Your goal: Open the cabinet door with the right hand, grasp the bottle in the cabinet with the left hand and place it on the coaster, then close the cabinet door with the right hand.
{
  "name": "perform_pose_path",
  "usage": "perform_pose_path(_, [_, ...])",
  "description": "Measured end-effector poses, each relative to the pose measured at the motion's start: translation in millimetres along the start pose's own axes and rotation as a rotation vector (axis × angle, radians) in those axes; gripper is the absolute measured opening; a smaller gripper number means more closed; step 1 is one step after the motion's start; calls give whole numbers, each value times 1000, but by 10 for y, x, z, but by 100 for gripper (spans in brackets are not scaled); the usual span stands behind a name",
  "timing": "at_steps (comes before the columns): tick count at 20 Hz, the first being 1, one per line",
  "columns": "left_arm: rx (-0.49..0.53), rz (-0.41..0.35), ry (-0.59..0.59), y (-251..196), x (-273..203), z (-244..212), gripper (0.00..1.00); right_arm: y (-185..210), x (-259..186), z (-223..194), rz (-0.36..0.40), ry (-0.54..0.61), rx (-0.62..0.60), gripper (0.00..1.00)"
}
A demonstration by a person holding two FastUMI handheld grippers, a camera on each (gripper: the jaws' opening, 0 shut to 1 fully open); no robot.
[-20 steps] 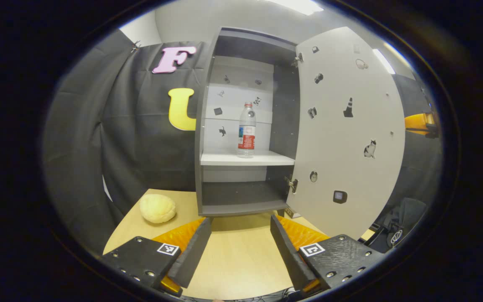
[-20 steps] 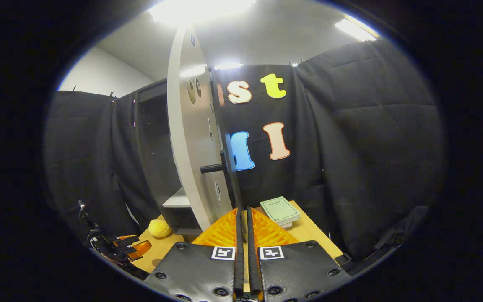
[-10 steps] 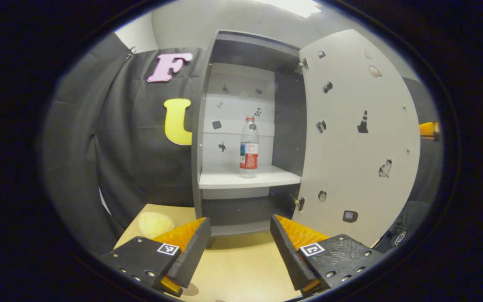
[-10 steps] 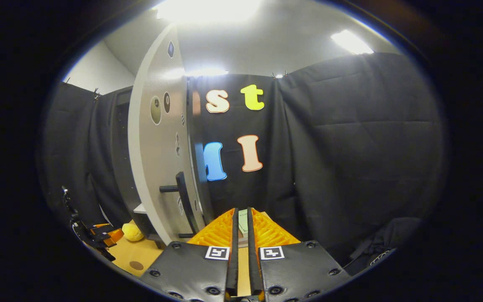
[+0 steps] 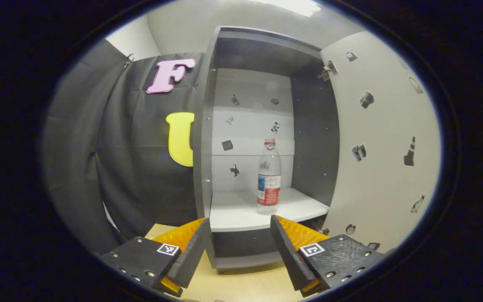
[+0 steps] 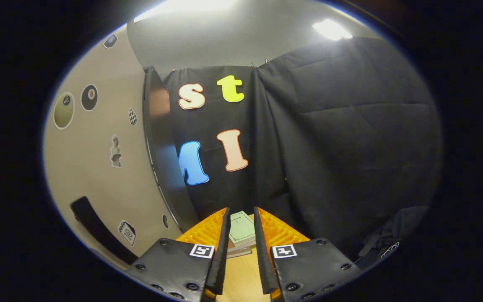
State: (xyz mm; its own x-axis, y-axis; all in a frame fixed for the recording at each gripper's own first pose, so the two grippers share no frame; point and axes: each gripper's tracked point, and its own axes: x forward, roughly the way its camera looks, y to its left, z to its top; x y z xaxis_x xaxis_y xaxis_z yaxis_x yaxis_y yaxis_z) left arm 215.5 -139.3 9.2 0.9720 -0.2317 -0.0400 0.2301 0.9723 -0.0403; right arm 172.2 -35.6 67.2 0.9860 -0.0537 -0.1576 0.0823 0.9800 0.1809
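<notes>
My left gripper [image 5: 238,243] has its fingers spread wide and empty, their tips level with the front edge of the shelf [image 5: 241,216]. Straight ahead between those tips, slightly toward the right finger, stands the bottle [image 5: 269,178]. It is upright on the shelf, long axis vertical, cap up, set back from the shelf edge and closer to the cabinet's [image 5: 203,138] right inner wall than to its left. The gap between the fingers looks wider than the bottle body, so I judge a straight advance, with a small shift toward the right finger, would bring the label band between the pads. The fingers are well short of the bottle; no contact yet.

The door [image 5: 386,142] stands swung open on the right side of the left gripper view, clear of the line to the bottle.

My right gripper [image 6: 240,247] has its fingers slightly parted, holding nothing. The door's outer face [image 6: 94,167] and its dark handle [image 6: 99,230] lie beside it on the left, not touched. Ahead between its fingers lies a green book [image 6: 241,222] on the table [image 6: 241,277].

The left gripper is the nearer to the bottle. I cannot place the coaster.
</notes>
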Motion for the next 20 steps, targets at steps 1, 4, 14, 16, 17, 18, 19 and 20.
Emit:
perform_pose_path(1, [9, 3, -13, -7, 102, 67, 88, -10, 87, -36, -5, 9, -8, 36])
perform_pose_path(4, [38, -4, -33, -116, 436, 184, 85, -30, 294, -151, -8, 35, -39, 39])
perform_pose_path(14, [22, -131, -15, -700, 1509, 250, 86, -548, 560, -388, -118, 93, -80, 72])
perform_pose_path(16, [41, -141, -14, -792, 1646, 247, 91, -619, 573, -423, -136, 103, -70, 76])
perform_pose_path(17, [49, -147, -11, -834, 1707, 240, 91, -643, 590, -435, -142, 105, -67, 72])
perform_pose_path(18, [58, -150, -7, -865, 1760, 224, 91, -665, 596, -440, -149, 106, -66, 76])
perform_pose_path(19, [61, -150, -7, -888, 1801, 221, 86, -690, 603, -446, -156, 108, -66, 76])
perform_pose_path(20, [59, -157, -7, -923, 1841, 208, 85, -709, 615, -446, -161, 109, -68, 76])
